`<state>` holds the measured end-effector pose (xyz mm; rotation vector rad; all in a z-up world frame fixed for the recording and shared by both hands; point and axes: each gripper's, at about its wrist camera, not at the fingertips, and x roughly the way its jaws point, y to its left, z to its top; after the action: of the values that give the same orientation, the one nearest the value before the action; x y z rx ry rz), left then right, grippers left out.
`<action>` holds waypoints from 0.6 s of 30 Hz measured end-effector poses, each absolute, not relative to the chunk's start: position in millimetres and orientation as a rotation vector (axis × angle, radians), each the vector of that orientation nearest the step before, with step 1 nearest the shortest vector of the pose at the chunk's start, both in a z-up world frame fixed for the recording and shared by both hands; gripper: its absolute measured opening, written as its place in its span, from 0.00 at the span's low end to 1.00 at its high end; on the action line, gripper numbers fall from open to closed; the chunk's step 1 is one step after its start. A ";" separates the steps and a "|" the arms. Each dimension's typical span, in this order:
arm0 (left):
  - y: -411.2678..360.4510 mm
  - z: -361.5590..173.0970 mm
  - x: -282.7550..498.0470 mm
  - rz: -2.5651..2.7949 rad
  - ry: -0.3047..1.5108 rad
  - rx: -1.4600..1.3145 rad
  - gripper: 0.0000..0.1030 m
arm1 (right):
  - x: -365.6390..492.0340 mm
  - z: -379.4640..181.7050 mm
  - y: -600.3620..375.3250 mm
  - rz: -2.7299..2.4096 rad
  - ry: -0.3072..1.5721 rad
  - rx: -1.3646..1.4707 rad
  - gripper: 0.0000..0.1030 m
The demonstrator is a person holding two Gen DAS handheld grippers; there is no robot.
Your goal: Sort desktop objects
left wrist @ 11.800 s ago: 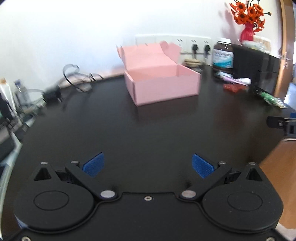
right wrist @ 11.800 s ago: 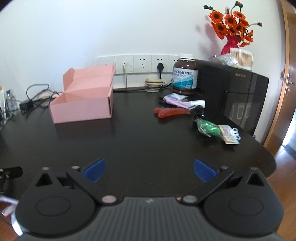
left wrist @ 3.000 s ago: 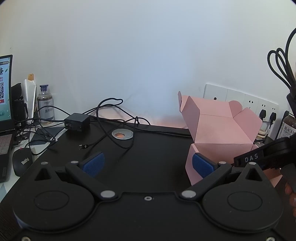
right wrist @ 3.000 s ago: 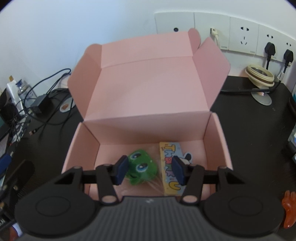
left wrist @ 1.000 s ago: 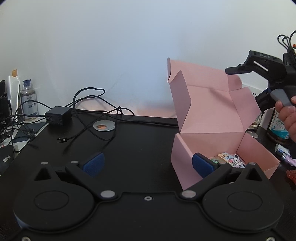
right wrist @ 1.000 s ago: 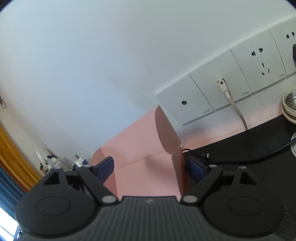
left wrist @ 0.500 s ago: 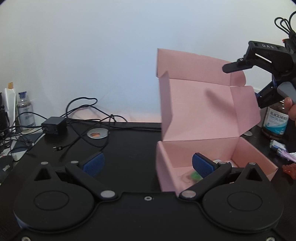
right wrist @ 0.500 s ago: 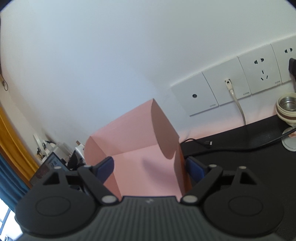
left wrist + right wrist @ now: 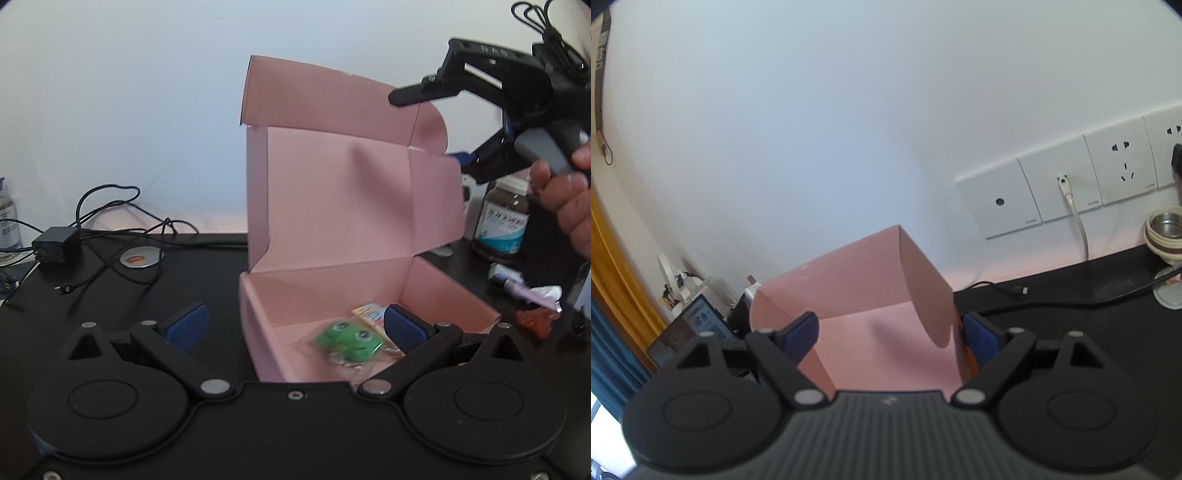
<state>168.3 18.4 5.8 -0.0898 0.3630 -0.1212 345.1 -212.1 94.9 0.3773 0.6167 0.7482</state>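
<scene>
Box mouth (image 9: pixel 369 291) open, raised lid (image 9: pixel 343 192) behind

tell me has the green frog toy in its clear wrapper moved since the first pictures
Yes. The green frog toy in its clear wrapper lay on the black desk beside the black appliance; now it lies inside the pink cardboard box.

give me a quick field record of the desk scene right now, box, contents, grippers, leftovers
box: pink box on black desk, lid upright
contents: green frog toy in clear wrap, colourful card beside it
left gripper: left gripper open, holding nothing
right gripper: right gripper open, straddling the lid's side flap
leftovers: red item, brown bottle
</scene>
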 end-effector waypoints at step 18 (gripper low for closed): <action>-7.0 25.2 127.7 -0.211 0.141 0.007 1.00 | 291.0 90.6 -207.7 0.759 0.623 0.354 0.84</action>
<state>127.7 -7.0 25.2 0.0074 0.1406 -0.2108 291.0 -207.7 90.6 0.3537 0.6231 0.7589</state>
